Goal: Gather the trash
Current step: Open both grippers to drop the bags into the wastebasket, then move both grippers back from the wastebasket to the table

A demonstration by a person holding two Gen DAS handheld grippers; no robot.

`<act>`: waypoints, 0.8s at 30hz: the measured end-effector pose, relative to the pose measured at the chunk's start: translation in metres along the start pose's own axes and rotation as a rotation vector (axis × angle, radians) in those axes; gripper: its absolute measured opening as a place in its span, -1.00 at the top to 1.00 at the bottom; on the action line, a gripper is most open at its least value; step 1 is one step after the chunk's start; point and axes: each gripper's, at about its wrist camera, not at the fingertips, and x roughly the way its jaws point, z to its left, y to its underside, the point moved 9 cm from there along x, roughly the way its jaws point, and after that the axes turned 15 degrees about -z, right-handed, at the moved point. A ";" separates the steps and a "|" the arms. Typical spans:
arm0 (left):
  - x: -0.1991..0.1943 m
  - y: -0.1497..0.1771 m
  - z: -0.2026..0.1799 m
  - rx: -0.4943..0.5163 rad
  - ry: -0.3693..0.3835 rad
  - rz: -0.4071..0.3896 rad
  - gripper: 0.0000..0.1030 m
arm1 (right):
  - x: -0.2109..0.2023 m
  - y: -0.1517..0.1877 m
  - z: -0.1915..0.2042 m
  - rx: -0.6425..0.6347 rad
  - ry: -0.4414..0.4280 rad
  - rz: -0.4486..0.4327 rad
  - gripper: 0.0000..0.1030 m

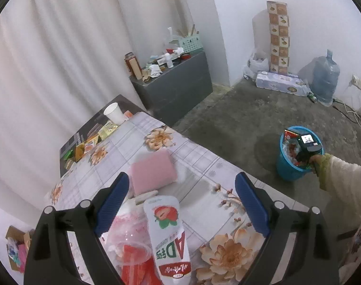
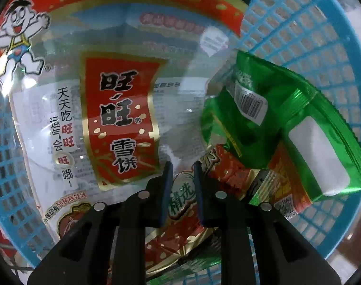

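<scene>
Left gripper spread wide above table edge; right gripper, fingers narrowly parted, empty, inside wrapper-crowded blue basket.

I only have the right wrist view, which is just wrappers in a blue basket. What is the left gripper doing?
Observer: The left gripper is open over the table, with a white drink pouch lying between its fingers.
Operator: Any other trash up there?
Observer: A white paper cup stands at the far end, next to small wrappers.
Operator: Where is the basket relative to the table?
Observer: The blue basket sits on the floor off the table's right side.
</scene>
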 end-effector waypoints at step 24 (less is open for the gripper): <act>-0.075 0.047 0.072 -0.226 -0.044 -0.075 -0.72 | -0.130 0.016 -0.001 0.068 -0.309 -0.379 -0.46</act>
